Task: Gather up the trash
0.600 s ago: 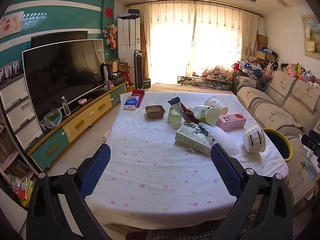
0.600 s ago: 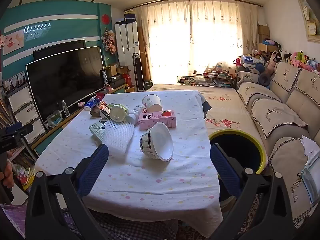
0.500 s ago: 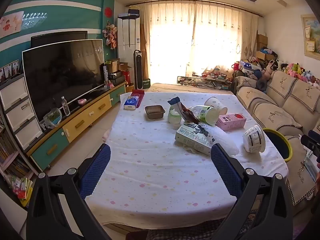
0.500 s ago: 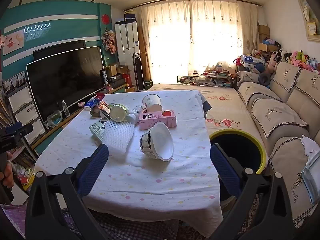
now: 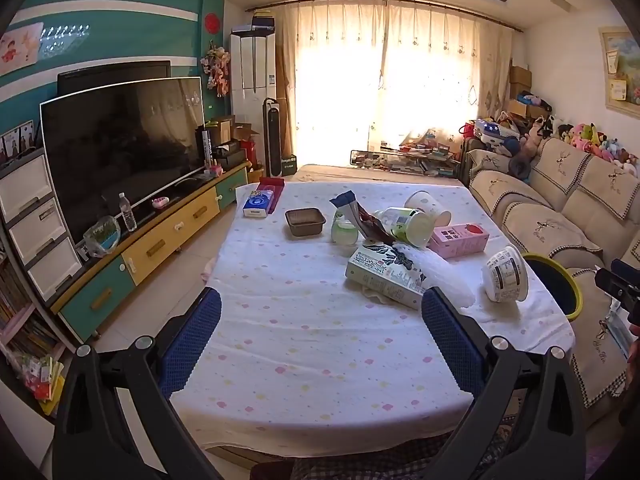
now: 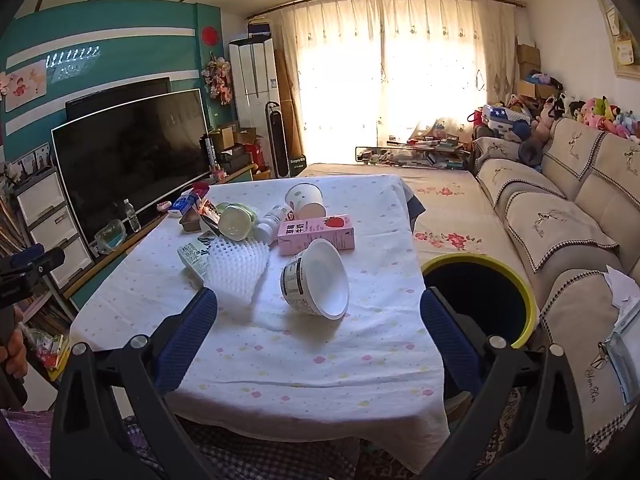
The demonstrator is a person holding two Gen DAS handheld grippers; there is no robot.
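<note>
Trash lies scattered on the table's white dotted cloth (image 5: 304, 320): a tipped white paper bowl (image 6: 316, 282) (image 5: 505, 275), a pink strawberry milk carton (image 6: 316, 234) (image 5: 460, 239), white foam netting (image 6: 236, 270), a green-printed carton (image 5: 384, 274), a tipped green cup (image 5: 408, 222) and a paper cup (image 6: 306, 200). A black bin with a yellow rim (image 6: 480, 292) (image 5: 554, 284) stands at the table's right side. My left gripper (image 5: 320, 322) hangs open over the near cloth, holding nothing. Also open and holding nothing, my right gripper (image 6: 318, 320) is just short of the bowl.
A brown tray (image 5: 305, 222) and a blue tissue pack (image 5: 258, 202) sit on the far left of the table. A large TV (image 5: 120, 148) on a low cabinet runs along the left. A beige sofa (image 6: 560, 232) lines the right, behind the bin.
</note>
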